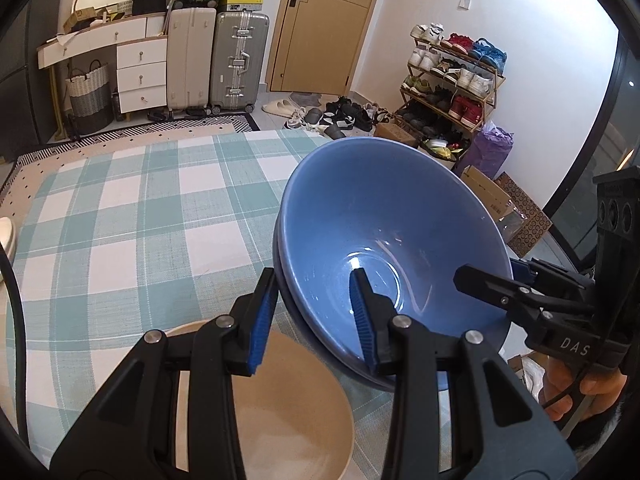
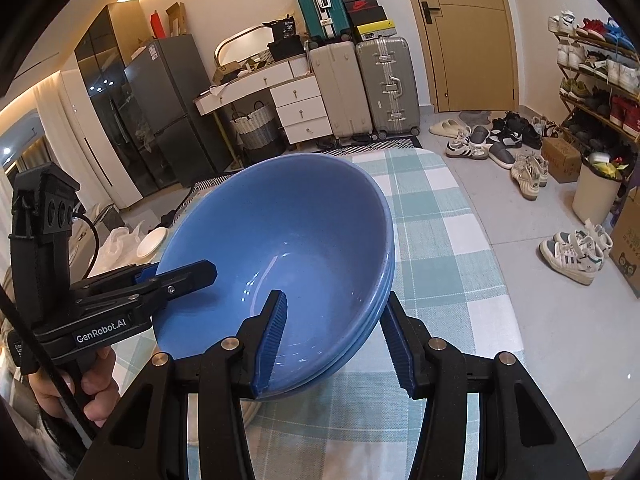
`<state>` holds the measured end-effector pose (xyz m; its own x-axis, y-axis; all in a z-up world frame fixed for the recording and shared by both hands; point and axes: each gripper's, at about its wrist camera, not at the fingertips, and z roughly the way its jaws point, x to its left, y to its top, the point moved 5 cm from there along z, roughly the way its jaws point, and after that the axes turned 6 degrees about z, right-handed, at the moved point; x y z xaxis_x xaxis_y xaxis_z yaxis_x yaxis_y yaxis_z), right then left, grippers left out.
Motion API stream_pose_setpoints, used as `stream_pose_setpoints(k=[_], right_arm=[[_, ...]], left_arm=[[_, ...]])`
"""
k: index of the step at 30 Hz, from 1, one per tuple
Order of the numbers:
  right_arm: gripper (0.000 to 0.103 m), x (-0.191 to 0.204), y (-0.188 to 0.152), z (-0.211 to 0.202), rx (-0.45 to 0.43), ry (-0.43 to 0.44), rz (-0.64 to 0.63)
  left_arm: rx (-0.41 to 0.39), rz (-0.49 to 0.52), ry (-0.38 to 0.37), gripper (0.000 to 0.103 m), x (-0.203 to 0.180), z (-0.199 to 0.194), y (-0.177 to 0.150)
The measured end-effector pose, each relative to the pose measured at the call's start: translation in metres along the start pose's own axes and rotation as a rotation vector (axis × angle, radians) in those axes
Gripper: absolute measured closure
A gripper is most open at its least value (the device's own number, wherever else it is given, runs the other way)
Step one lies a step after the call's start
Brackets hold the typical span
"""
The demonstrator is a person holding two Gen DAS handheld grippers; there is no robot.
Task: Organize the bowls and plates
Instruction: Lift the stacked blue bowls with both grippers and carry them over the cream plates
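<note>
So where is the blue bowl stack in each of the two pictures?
Left wrist view: blue bowl stack sits right of centre, the left gripper clamped on its near rim.
Right wrist view: blue bowl stack sits centre-left, the right gripper clamped on its near rim.
Shared landmark: the silver suitcase beside the door.

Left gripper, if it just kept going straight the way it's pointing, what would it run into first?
The left gripper is already clamped on the rim of the stacked blue bowls, so it would press into their near wall first; beyond that probably the checked tablecloth.
</note>
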<state>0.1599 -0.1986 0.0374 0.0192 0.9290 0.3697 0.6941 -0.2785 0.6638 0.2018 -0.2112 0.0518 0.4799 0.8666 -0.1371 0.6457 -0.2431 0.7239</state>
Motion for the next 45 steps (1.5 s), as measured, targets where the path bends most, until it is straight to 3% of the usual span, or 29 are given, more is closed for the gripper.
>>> stream_pose_setpoints(k=[24, 34, 45], right_arm=[[0.053, 0.087, -0.025, -0.022, -0.013, 0.091, -0.085], [0.053, 0.114, -0.043, 0.007, 0.046, 0.129, -0.117], [0.053, 0.122, -0.057, 0.048, 0.105, 0.136, -0.138]], left_arm=[[-0.056, -0.053, 0.103, 0.069, 0.03, -0.124, -0.054], [-0.033, -0.106, 0.171, 0.069, 0.065, -0.129, -0.084], [0.01, -0.153, 0.201, 0.069, 0.1, -0.093, -0.107]])
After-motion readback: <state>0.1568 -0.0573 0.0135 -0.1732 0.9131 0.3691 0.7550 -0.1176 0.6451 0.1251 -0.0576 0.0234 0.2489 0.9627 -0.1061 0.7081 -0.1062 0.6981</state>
